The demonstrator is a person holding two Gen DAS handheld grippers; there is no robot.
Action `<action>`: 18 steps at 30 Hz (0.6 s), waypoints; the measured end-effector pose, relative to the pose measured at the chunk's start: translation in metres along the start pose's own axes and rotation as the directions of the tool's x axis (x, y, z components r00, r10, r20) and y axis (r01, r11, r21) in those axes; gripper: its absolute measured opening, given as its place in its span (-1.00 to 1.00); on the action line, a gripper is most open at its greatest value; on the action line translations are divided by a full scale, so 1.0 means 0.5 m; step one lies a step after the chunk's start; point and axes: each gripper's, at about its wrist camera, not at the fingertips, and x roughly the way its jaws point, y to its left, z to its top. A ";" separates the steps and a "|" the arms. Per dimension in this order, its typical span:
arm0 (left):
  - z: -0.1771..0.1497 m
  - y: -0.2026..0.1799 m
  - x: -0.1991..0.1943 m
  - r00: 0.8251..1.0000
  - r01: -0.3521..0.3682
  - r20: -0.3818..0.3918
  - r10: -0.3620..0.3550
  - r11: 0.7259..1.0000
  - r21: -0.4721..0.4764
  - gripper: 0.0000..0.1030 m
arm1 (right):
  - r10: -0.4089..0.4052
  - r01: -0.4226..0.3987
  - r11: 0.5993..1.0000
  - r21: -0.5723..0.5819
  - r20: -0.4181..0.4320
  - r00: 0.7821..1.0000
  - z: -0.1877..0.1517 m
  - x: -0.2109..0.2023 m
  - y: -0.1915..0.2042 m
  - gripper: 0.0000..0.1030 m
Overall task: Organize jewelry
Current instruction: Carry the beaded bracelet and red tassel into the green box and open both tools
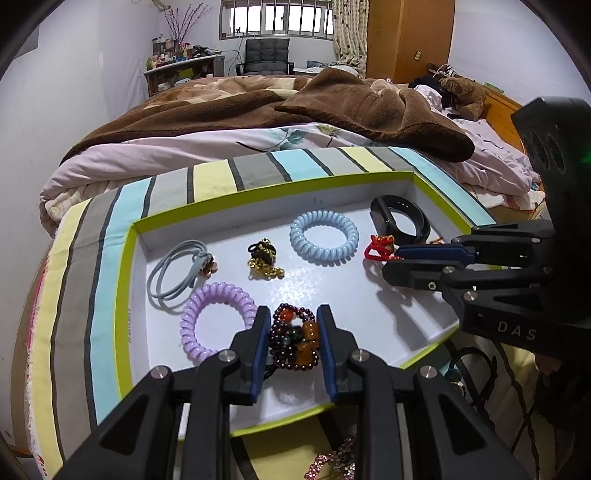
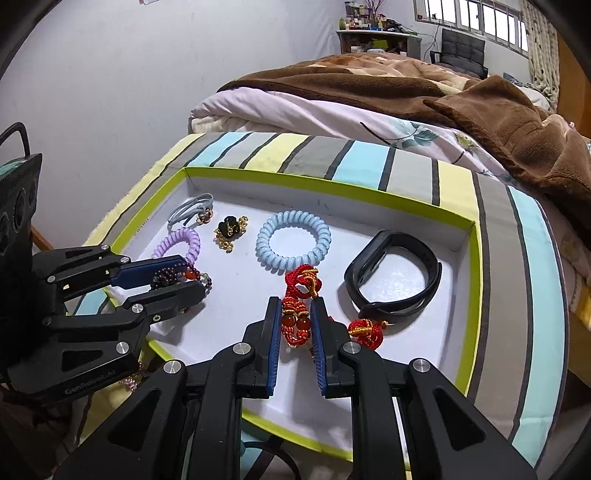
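Bedroom walls in pale lilac frame both views, with a bed [image 1: 258,144] under a brown blanket [image 1: 332,103] along the top and a barred window [image 1: 280,18] at the upper centre of the left wrist view. Below it, a striped cloth [image 1: 207,177] covers the surface, and on it sits a shallow white tray with a lime-green rim [image 1: 125,295].

Inside the tray, at the left of the left wrist view, lie a grey-blue hair tie [image 1: 173,273] and a purple spiral hair tie [image 1: 214,321]; a gold and black charm [image 1: 264,260] and a light blue spiral hair tie [image 1: 324,236] lie at the centre, and a black wristband [image 1: 400,219] lies at the upper right.

At the bottom centre of that view, the left tongs [image 1: 293,325] are clamped on a dark garnet bead bracelet with amber beads [image 1: 295,339], which rests on the tray floor just beside the purple coil.

In the right wrist view, the right tongs [image 2: 295,310] are closed at bottom centre on a red knotted cord bracelet with red beads [image 2: 299,306], whose upper knot touches the blue coil and whose lower knot lies against the wristband.
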 end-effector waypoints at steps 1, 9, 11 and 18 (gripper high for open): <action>0.000 0.000 0.000 1.000 0.001 0.001 -0.001 1.000 -0.001 -0.48 | -0.005 0.005 1.000 -0.001 0.000 1.000 0.001 0.001 -0.001 -0.69; -0.002 0.005 0.002 1.000 0.006 -0.003 -0.006 1.000 -0.011 -0.46 | -0.027 0.027 0.999 -0.018 -0.005 1.000 -0.005 0.006 -0.003 -0.68; -0.002 0.005 0.001 1.000 0.006 -0.003 -0.006 1.000 -0.012 -0.46 | -0.036 0.036 0.999 -0.022 -0.003 0.999 -0.005 0.006 -0.002 -0.68; -0.003 0.005 0.001 1.000 0.007 -0.002 -0.007 1.000 -0.012 -0.46 | -0.046 0.046 0.999 -0.023 -0.002 0.999 -0.003 0.006 -0.003 -0.68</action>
